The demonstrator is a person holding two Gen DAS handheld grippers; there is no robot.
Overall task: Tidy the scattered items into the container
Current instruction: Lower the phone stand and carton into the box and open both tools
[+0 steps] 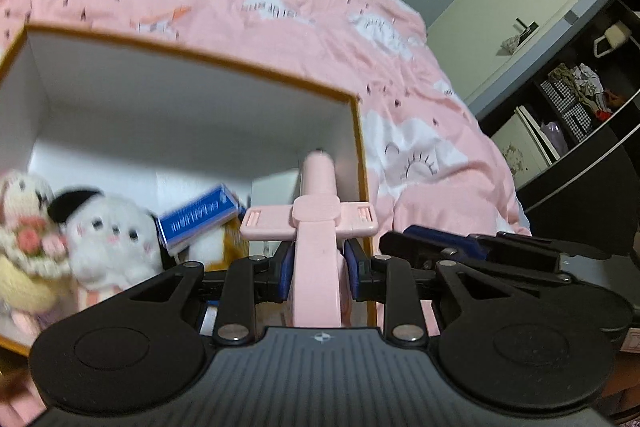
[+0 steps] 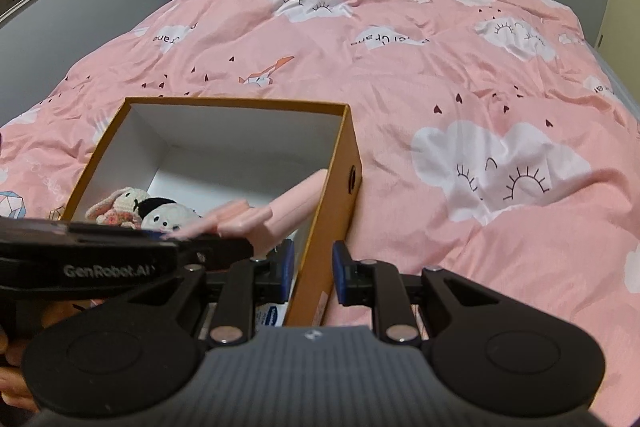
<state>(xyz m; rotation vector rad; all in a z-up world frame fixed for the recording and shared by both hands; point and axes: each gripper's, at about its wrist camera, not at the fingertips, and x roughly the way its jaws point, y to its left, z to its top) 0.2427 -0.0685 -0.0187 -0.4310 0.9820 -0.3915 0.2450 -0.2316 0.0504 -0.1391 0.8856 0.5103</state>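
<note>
In the left wrist view, the left gripper (image 1: 319, 273) is clamping its blue pads on a pink plastic gadget (image 1: 316, 227), a smooth, rigid piece with a rounded stem and a short crossbar, and is holding it over the near right corner of the box (image 1: 192, 57), not yet released. The box is stiff cardboard, mustard-edged with plain white inner walls, and it is already holding a fluffy white plush with a black ear (image 1: 112, 227), a knitted cream bunny doll (image 1: 26, 211) with pink yarn flowers, and a glossy blue packet (image 1: 198, 219) propped on something orange I cannot identify. In the right wrist view, the right gripper (image 2: 313, 269) is straddling the box's right wall (image 2: 332, 211) with its jaws narrow; whether the pads are pressing the cardboard or only flanking it I cannot tell (the gap looks slightly wider than the wall). The pink gadget is slanting across that corner of the box, just above the rim. The soft, rumpled pink duvet (image 2: 460, 75), printed with white clouds, is showing no stray items here, so the tidying seems nearly finished, with this drop perhaps the last.
</note>
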